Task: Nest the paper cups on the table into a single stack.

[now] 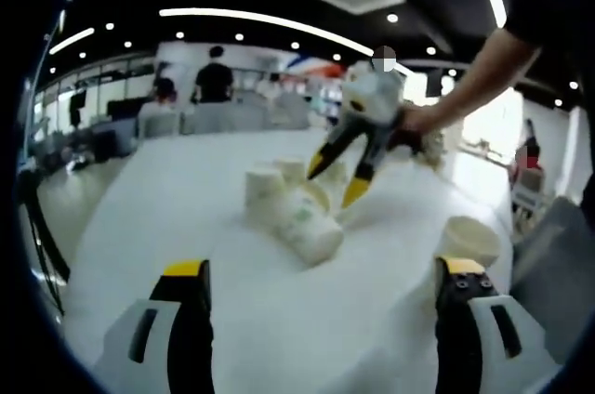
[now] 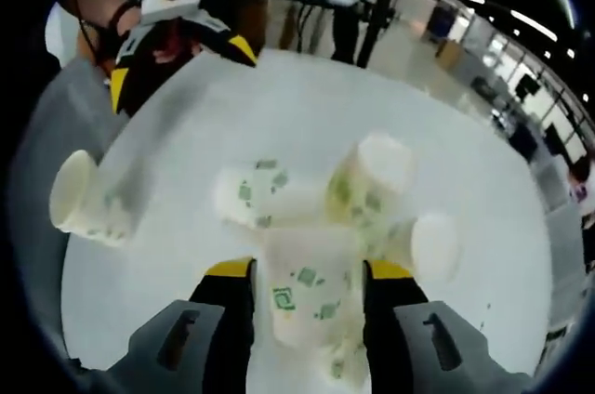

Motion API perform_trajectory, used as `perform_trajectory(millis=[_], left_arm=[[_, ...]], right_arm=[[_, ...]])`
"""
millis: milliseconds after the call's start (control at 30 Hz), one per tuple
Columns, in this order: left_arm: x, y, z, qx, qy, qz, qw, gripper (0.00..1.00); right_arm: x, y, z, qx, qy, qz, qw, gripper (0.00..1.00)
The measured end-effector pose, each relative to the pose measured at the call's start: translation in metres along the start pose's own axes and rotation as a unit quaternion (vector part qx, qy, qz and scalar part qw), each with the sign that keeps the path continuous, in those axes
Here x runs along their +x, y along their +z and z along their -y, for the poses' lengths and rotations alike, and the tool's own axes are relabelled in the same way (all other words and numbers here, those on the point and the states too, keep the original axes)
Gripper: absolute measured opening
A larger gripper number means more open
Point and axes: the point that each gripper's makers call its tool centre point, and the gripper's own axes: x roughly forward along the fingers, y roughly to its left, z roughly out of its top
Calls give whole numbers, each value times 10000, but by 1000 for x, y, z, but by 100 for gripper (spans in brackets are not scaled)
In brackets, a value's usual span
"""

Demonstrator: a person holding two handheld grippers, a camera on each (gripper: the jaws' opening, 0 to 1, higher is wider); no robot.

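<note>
The paper cups (image 2: pixel 307 292) sit in a loose cluster on the white table (image 2: pixel 307 106), most of them printed with green marks. In my right gripper view one cup lies on its side directly between my jaws, its printed wall filling the gap between the yellow tips. I cannot tell whether the pads press on it or just flank it. Just beyond those tips three more cups crowd together: one cup (image 2: pixel 244 197) ahead and to the left, a taller cup (image 2: pixel 372 176) ahead and to the right with its pale end facing me, and another cup (image 2: pixel 429 247) just off the right jaw. A lone cup (image 2: pixel 82 199) lies well apart to the left, near the table's edge.

My right gripper (image 1: pixel 339 176) also appears in the left gripper view, held by a hand (image 1: pixel 418 120) at the end of a bare forearm, its two yellow-tipped jaws angled down over the cluster (image 1: pixel 293 208).

My left gripper (image 1: pixel 325 269) hangs back from the pile with its jaws spread wide and nothing between them. A single cup (image 1: pixel 468 241) lies just beyond its right jaw tip, and the cluster is farther ahead, between the two jaws' lines.

In the right gripper view the left gripper (image 2: pixel 177 36) is at the far side of the table, jaws spread apart.

Beyond the table I see people (image 1: pixel 214 78) standing in a ceiling-lit hall.
</note>
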Motion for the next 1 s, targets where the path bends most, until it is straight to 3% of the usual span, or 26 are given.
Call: perform_trajectory(millis=[533, 1000], left_arm=[[-4, -2, 3, 8, -93, -17, 10000, 98], [-4, -3, 1, -77, -51, -5, 10000, 97]], right_arm=[[15, 8, 0, -385, 151, -273, 9988, 40], [20, 8, 3, -398, 194, -333, 9985, 38]])
